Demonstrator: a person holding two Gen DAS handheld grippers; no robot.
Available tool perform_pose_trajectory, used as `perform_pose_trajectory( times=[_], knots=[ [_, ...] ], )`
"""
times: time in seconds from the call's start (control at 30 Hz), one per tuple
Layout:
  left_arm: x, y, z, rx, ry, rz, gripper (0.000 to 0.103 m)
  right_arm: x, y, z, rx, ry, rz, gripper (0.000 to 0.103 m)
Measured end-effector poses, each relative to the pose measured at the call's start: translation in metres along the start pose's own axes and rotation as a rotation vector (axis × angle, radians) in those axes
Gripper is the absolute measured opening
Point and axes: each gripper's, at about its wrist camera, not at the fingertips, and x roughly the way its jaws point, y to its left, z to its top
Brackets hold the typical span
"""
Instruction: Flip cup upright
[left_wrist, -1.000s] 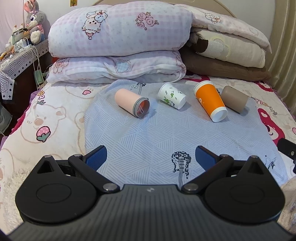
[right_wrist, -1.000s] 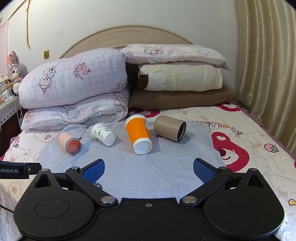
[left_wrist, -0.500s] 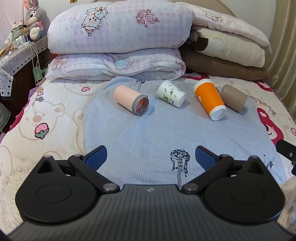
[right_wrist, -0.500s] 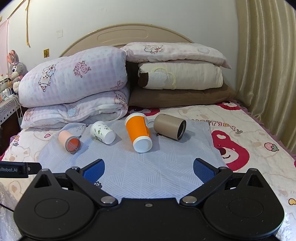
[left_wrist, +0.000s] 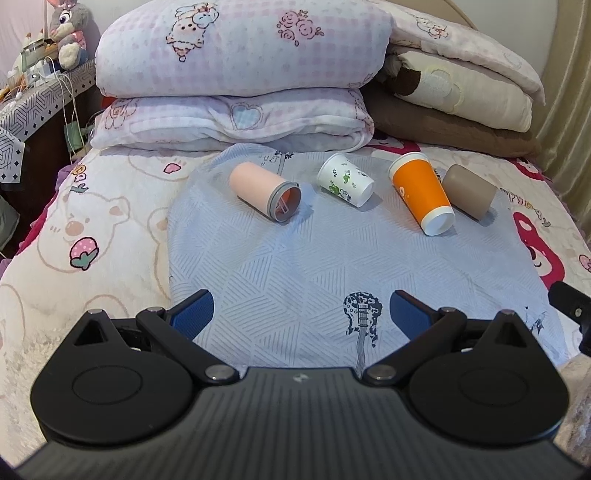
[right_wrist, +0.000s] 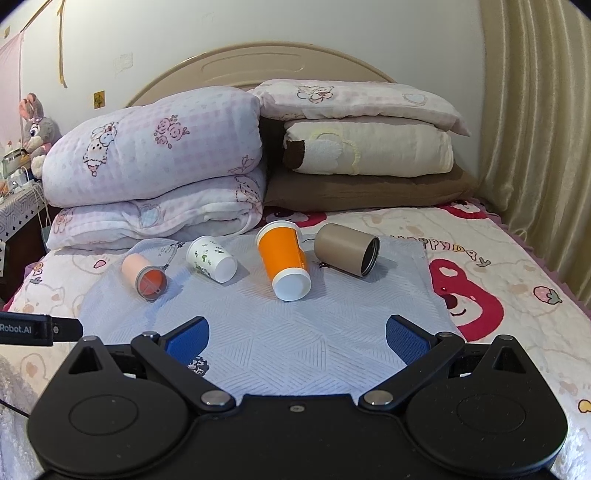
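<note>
Both the left gripper (left_wrist: 300, 309) and the right gripper (right_wrist: 295, 335) are held released and empty above the blue cloth (right_wrist: 295, 332). Four cups are counted lying on it in a row: pink cup (left_wrist: 264, 191), white cup (left_wrist: 345, 183), orange cup (left_wrist: 423, 197), brown cup (left_wrist: 468, 195), axes horizontal, mouths toward the grippers.

Four cups (left_wrist: 421, 194) toppled, fingers (left_wrist: 194, 312) spread

Glossy orange paper cup (left_wrist: 421, 192) on a textured woven cloth (left_wrist: 295, 266).
</note>
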Motion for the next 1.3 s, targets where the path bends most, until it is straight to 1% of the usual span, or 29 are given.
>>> perform_pose_trajectory(
  times=[0.1, 0.2, 0.37, 0.47, 0.53, 0.6, 0.7, 0.8, 0.83, 0.9, 1.0, 1.07, 1.13, 1.2, 1.3],
  knots=[
    [-0.001, 0.003, 0.010, 0.014, 0.014, 0.009, 0.103, 0.000, 0.002, 0.006, -0.016, 0.007, 0.012, 0.103],
    [-0.002, 0.011, 0.029, 0.014, 0.015, 0.008, 0.103, 0.001, 0.005, 0.019, -0.065, 0.014, 0.073, 0.103],
    [0.009, 0.035, 0.073, -0.010, 0.046, -0.014, 0.103, 0.004, 0.017, 0.051, -0.183, -0.020, 0.272, 0.103],
    [0.026, 0.048, 0.098, -0.033, 0.071, -0.017, 0.103, 0.019, 0.032, 0.064, -0.222, -0.022, 0.390, 0.103],
    [0.041, 0.055, 0.113, -0.059, 0.090, -0.033, 0.103, 0.033, 0.052, 0.070, -0.266, -0.032, 0.444, 0.103],
    [0.058, 0.060, 0.127, -0.086, 0.110, -0.056, 0.103, 0.048, 0.075, 0.073, -0.341, -0.024, 0.487, 0.103],
    [0.089, 0.062, 0.146, -0.103, 0.135, -0.023, 0.101, 0.072, 0.111, 0.078, -0.453, -0.029, 0.557, 0.103],
    [0.119, 0.071, 0.158, -0.139, 0.150, -0.026, 0.100, 0.105, 0.143, 0.083, -0.541, -0.001, 0.622, 0.103],
    [0.127, 0.077, 0.159, -0.162, 0.145, -0.037, 0.100, 0.115, 0.150, 0.085, -0.557, 0.004, 0.631, 0.103],
    [0.142, 0.090, 0.157, -0.208, 0.131, -0.087, 0.100, 0.140, 0.162, 0.086, -0.580, 0.020, 0.651, 0.103],
    [0.164, 0.106, 0.150, -0.271, 0.143, -0.132, 0.099, 0.177, 0.174, 0.084, -0.578, 0.057, 0.668, 0.102],
    [0.182, 0.114, 0.144, -0.306, 0.164, -0.162, 0.098, 0.194, 0.175, 0.079, -0.560, 0.079, 0.668, 0.102],
    [0.197, 0.120, 0.140, -0.334, 0.178, -0.168, 0.097, 0.215, 0.177, 0.074, -0.537, 0.103, 0.672, 0.101],
    [0.213, 0.121, 0.138, -0.348, 0.191, -0.154, 0.095, 0.232, 0.182, 0.069, -0.534, 0.116, 0.674, 0.099],
    [0.233, 0.118, 0.135, -0.368, 0.226, -0.194, 0.091, 0.253, 0.192, 0.064, -0.572, 0.125, 0.675, 0.099]
  ],
)
